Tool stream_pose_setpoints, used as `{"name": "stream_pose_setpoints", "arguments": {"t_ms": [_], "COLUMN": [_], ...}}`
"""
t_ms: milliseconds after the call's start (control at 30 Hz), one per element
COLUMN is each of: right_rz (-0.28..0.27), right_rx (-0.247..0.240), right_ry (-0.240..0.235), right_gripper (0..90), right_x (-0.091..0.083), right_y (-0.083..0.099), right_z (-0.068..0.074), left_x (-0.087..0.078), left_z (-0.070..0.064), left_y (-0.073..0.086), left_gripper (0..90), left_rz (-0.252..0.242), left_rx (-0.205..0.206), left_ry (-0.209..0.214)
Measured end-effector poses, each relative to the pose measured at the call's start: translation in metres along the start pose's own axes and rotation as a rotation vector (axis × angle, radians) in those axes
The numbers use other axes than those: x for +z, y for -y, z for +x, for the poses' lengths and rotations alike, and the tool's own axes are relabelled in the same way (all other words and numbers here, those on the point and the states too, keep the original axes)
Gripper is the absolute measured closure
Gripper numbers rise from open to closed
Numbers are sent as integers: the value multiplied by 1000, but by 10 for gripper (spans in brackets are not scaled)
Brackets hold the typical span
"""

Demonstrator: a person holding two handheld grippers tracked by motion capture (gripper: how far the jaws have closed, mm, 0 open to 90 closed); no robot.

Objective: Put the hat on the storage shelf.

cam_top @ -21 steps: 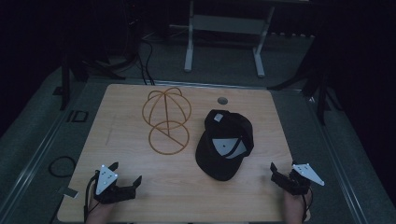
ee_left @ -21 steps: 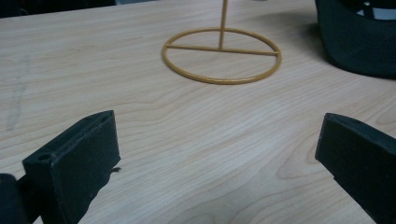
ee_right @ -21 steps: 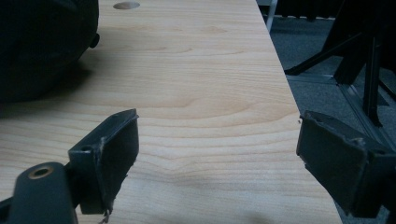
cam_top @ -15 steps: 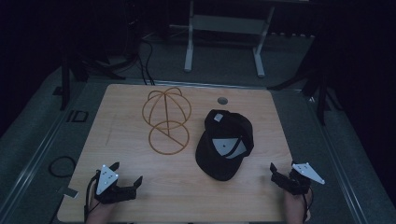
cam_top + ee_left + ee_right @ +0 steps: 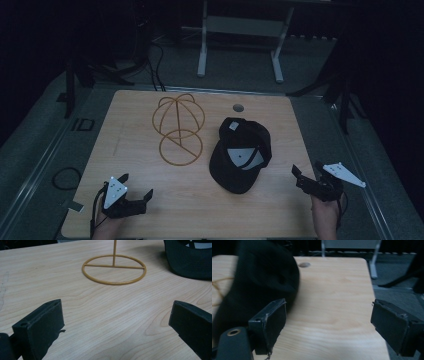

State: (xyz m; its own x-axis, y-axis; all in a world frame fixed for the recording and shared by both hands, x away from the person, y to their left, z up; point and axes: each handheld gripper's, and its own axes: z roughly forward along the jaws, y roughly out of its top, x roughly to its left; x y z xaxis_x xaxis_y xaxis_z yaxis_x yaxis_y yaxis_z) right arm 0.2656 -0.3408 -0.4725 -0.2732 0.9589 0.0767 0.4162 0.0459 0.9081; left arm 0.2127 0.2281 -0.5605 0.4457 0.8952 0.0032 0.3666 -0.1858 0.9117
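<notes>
Dim room, pale wood surface (image 5: 150,210). Your left gripper (image 5: 135,196) rests at the near left corner, fingers apart, nothing held. Wire stand (image 5: 179,130) sits mid-surface, bare. Cap (image 5: 241,155) lies upside down just right of it, untouched. Your right gripper (image 5: 306,174) hovers at the near right edge, fingers apart. Judgement: nothing started; cap not yet grasped or hung.

Cap (image 5: 190,258) cut off at upper right of the left gripper view; blurred at left (image 5: 257,287) of the right gripper view. Wire stand (image 5: 114,268) cropped at top edge.
</notes>
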Motion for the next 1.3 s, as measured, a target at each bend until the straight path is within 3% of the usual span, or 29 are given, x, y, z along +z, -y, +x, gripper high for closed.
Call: {"name": "stream_pose_setpoints", "arguments": {"t_ms": [300,400,633,800,1067,1167,1267,1300], "right_rz": [5,-4,27,44,198,270,328,333], "right_rx": [-63,-81,-131,-167,-154,-160,-188,-188], "right_ry": [-83,-59,-98,-93,-90,-75,-64,-51], "right_gripper": [126,119,108,159,159,210,376,483], "right_x": [6,9,29,46,90,104,113,115], "right_y": [-41,-52,-77,-86,-82,-74,-66,-64], "right_z": [25,36,62,76,84,83,82,81], "left_x": [1,1,1,1,1,1,1,1], "left_z": [0,1,1,1,1,1,1,1], "left_y": [0,0,0,0,0,0,0,0], "left_gripper": [2,2,2,2,2,2,2,2], "left_rz": [9,8,9,10,13,13,14,15], "left_rx": [-5,-9,-12,-12,-11,-11,-9,-8], "left_ry": [9,13,18,22,29,30,31,32]}}
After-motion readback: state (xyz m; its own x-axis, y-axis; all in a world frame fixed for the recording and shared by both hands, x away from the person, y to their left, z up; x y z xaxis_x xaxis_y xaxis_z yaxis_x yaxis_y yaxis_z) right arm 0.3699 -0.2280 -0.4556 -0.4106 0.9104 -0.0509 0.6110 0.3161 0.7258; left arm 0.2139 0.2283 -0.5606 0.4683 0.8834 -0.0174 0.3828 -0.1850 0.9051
